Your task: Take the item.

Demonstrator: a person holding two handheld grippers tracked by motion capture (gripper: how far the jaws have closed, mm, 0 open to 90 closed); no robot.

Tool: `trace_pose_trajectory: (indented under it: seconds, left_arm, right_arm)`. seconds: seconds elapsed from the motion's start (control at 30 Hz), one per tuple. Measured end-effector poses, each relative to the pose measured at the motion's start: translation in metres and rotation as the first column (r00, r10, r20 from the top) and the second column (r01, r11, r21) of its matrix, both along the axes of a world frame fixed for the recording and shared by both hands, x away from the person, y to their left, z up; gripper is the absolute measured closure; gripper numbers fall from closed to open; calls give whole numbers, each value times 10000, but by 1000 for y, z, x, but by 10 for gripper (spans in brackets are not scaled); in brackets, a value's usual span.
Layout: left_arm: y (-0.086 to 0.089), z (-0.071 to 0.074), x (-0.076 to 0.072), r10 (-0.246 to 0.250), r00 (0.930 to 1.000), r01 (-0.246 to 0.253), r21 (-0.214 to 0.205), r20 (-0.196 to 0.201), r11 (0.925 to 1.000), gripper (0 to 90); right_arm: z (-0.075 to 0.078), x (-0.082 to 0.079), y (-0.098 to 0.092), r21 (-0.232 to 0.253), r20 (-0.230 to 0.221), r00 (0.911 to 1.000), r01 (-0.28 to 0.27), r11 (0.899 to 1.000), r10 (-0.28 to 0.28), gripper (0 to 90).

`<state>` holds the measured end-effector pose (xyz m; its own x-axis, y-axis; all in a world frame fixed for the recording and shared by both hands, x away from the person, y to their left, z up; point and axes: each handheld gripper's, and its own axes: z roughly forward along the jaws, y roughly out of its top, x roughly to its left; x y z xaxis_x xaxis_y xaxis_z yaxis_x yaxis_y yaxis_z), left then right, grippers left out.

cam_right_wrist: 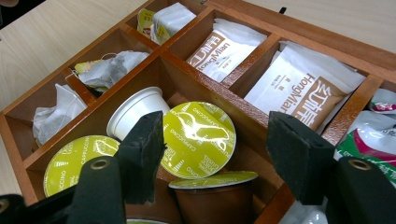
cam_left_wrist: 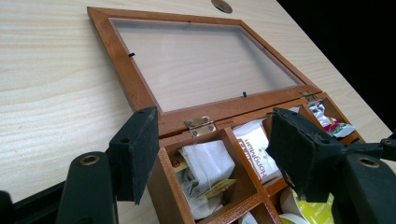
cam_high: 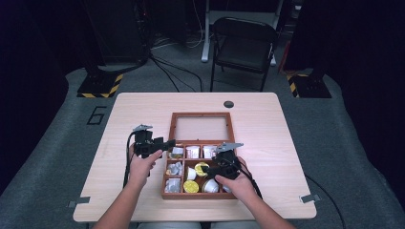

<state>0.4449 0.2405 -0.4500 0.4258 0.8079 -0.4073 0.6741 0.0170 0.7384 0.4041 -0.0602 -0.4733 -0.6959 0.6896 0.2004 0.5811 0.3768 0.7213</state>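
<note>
Jaws of the right gripper spread wide and grasping nothing, poised over the middle compartment of the wooden box, one black pad to each side of a tilted capsule with a yellow-green CAPPUCCINO lid. Beneath that lid, a white capsule lying on its side; lower down, a brown capsule with its lid seen nearly edge-on; toward the left, another yellow-green lid lying flat. Beyond the divider, two white sachets printed HongMian in neighbouring compartments, and along the far side crumpled tea bags in narrow compartments. Seen from above, right hand wrapped round the gripper over the box's near right part. Jaws of the left gripper likewise released and holding nothing, standing apart at the box's left rear corner: left pad outside the wall above bare table, right pad over the interior. Between them, a brass hinge and a compartment of white tea bags. Past the hinge, the glass-paned lid thrown fully open and lying flat on the light wooden top. From above, left hand just beside the box's left wall. Box near the table's front middle, a small dark round hole in the tabletop behind the lid, and a folding chair on the floor beyond.
</note>
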Motion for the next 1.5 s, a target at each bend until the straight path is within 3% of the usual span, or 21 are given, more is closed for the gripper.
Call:
trace_pose_trajectory:
  seconds: [0.37,0.53,0.97,1.5]
  left_arm:
    - [1,0,0,35,10000,-35,-12,-4,10000,335]
    - [1,0,0,44,10000,-44,-21,3,10000,335]
    - [1,-1,1,45,10000,-45,-31,11,10000,335]
    - [1,0,0,71,10000,-72,-94,-34,9999,335]
  right_arm:
    - [-5,-1,6,-318,-26,9999,-166,9994,165,363]
    - [-7,-1,8,-302,-210,9996,-216,9993,210,366]
    - [-8,-2,11,-413,-173,9993,-347,9985,340,366]
    - [-10,2,19,-703,-619,9970,-506,9962,463,353]
